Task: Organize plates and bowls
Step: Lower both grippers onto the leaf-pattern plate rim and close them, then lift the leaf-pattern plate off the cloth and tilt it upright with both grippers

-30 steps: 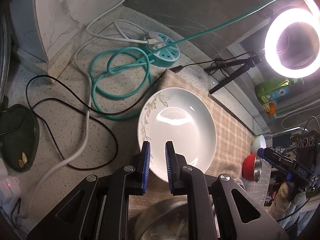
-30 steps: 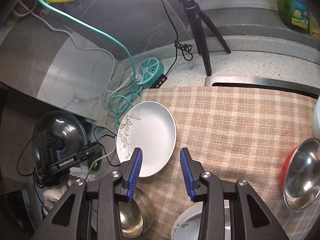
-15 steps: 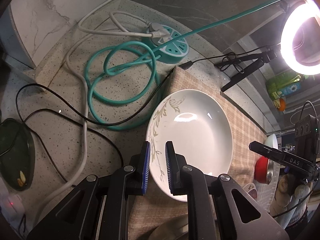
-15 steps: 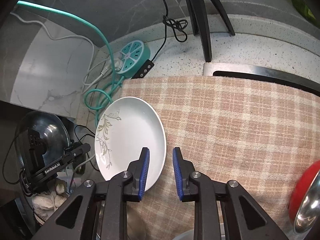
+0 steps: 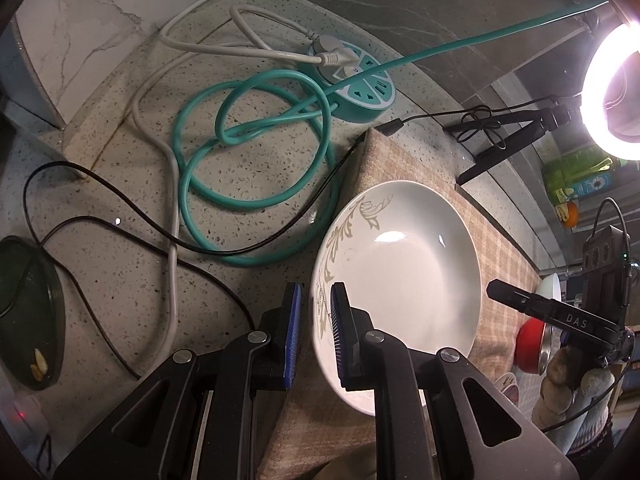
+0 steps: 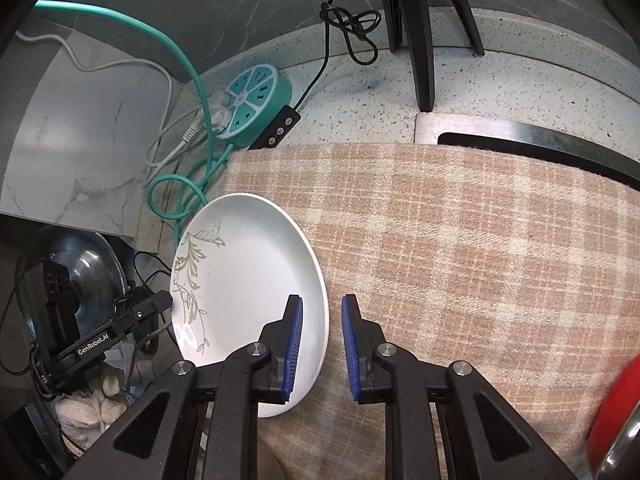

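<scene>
Teal power hub (image 5: 352, 80) clearer in L view

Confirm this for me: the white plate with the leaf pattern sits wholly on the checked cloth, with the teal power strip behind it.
Not quite. The white plate sits only partly on the checked cloth; its patterned side overhangs the cloth's left edge, above the speckled counter. The right wrist view shows this best. The teal power strip is indeed behind it.

We see a round teal power strip (image 5: 352, 80) with its coiled teal cord (image 5: 256, 168) on the speckled counter (image 5: 120, 264), beside a plaid cloth (image 6: 460, 240).
</scene>
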A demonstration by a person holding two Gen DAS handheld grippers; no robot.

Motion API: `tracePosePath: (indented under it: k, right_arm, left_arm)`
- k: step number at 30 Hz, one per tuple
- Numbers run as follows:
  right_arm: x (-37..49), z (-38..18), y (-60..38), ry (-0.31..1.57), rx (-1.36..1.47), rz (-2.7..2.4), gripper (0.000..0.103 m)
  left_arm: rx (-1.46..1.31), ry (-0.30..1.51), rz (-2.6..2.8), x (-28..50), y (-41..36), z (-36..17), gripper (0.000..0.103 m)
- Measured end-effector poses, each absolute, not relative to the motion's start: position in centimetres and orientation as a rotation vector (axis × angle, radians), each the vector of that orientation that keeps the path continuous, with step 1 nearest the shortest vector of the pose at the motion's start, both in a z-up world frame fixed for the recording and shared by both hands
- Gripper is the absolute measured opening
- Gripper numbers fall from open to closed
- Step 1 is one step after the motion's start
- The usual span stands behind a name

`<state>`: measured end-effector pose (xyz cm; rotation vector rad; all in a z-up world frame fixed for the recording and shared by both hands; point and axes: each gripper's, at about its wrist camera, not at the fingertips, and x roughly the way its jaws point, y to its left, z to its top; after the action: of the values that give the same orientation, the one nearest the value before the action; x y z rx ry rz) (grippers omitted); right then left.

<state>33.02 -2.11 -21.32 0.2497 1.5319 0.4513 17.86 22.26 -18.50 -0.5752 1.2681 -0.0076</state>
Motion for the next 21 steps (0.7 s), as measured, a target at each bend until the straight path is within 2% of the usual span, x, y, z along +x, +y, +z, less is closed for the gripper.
tracePosePath:
  k: [7,21]
  right_arm:
    - [33.0,-22.1,-1.2,1.544,0.227,0.454,0.01]
    - [33.3,-22.9,-1.3,1.552,0.228,0.452,0.004]
  left_arm:
    - [-0.565,1.273,-0.015,17.9,22.0,-18.8,0.012]
    - [-0.546,1.277,-0.019,18.3,21.6,-19.1,0.009]
